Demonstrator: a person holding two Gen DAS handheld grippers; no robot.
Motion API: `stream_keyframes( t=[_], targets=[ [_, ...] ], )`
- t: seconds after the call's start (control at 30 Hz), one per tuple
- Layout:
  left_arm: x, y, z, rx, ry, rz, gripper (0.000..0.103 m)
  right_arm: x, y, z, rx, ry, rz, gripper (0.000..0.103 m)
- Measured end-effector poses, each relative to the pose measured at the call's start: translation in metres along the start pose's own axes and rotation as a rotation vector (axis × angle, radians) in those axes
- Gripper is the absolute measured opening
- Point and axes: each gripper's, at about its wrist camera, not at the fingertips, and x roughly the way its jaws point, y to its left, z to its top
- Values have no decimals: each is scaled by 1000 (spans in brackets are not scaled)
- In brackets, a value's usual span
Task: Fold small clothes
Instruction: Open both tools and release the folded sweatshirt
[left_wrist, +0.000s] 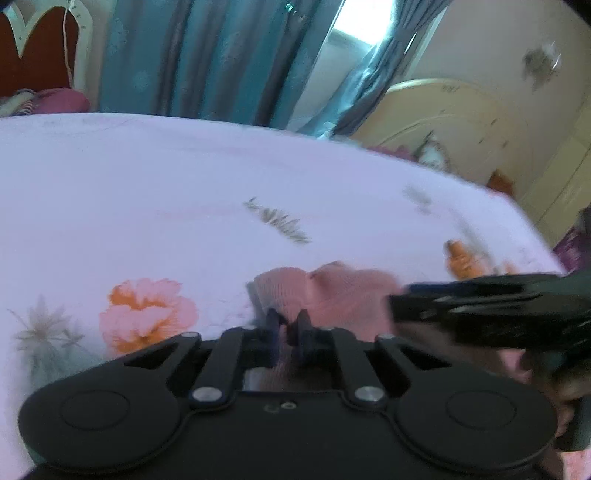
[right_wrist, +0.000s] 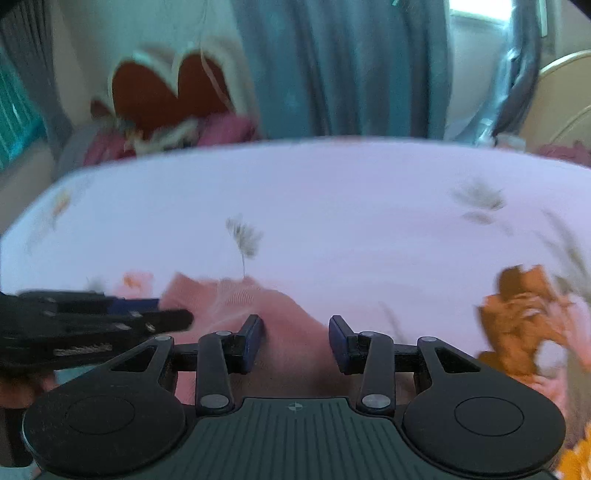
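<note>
Low at frame center, the left gripper (left_wrist: 287, 325) pinches the pink knit garment (left_wrist: 343, 291) lying on the floral bedsheet (left_wrist: 184, 184). The right gripper (right_wrist: 295, 334) hangs spread over it, gripping nothing. A one-sided pull could bunch the soft knit.

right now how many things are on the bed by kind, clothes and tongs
pink knitted garment: 1, lying on the floral bedsheet
black two-finger tongs: 2, the left tongs shut on the pink cloth, the right tongs open over it
total: 3
</note>
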Motion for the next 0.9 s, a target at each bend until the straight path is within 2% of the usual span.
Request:
stream_keyframes(
  t=[0.03, 0.1, 0.13, 0.17, 0.2, 0.23, 0.27, 0.33, 0.4, 0.43, 0.5, 0.53, 0.57, 0.63, 0.7, 0.73, 0.77, 0.8, 0.83, 0.87, 0.9],
  targets=[
    [-7, -2, -3, 9, -69, -26, 7, -4, 4, -1, -34, -29, 39, 4],
    [-22, 1, -10, -11, -180, -71, 5, -17, 5, -2, -45, -128, 65, 2],
    [-24, 4, -14, -24, -203, -37, 5, -20, 3, -1, -28, -162, 61, 2],
    [-18, 7, -15, -36, -168, 5, 13, -17, 2, -1, -18, -163, 44, 2],
    [-8, 12, -16, -56, -98, 44, 23, -3, 0, -1, -14, -106, 0, 2],
    [-3, 17, -17, -77, -57, 65, 25, 10, -2, -1, -17, -31, -24, 2],
    [-8, 20, -17, -91, -77, 62, 32, 11, -2, -3, -31, -38, -23, 2],
    [-23, 23, -15, -101, -108, 59, 32, 0, 2, 2, -39, -80, -69, 2],
    [-38, 20, -14, -96, -178, 2, 32, -11, 4, 7, -17, -128, -15, 2],
    [-37, 14, -12, -76, -167, -20, 32, -10, 7, 10, -23, -120, 13, 2],
    [-19, 1, -8, -13, -82, -39, 32, 5, 16, 12, -68, -75, 15, 2],
    [3, -5, -6, 21, 48, -29, 33, 18, 17, 11, -82, -33, -11, 2],
    [8, -8, -7, 46, 47, -10, 36, 26, 12, 9, -72, -22, -46, 2],
    [1, -10, -1, 36, 34, 39, 33, 17, -4, 10, 34, -53, -68, 2],
    [-25, -10, -4, 19, -53, 4, 38, -7, -9, 6, 57, -123, -161, 2],
    [-41, -9, -10, 16, -84, -13, 44, -24, -13, -2, 68, -156, -154, 4],
    [-56, -11, -17, 22, -105, -19, 46, -38, -21, -9, 91, -163, -135, 12],
    [-67, -15, -24, 31, -116, -26, 46, -49, -27, -16, 103, -169, -130, 50],
    [-79, -18, -33, 43, -120, -45, 44, -65, -32, -28, 104, -196, -124, 71],
    [-89, -22, -41, 54, -124, -69, 40, -78, -33, -36, 99, -201, -105, 71],
    [-96, -25, -52, 61, -125, -96, 37, -90, -33, -44, 99, -193, -80, 62]
  ],
)
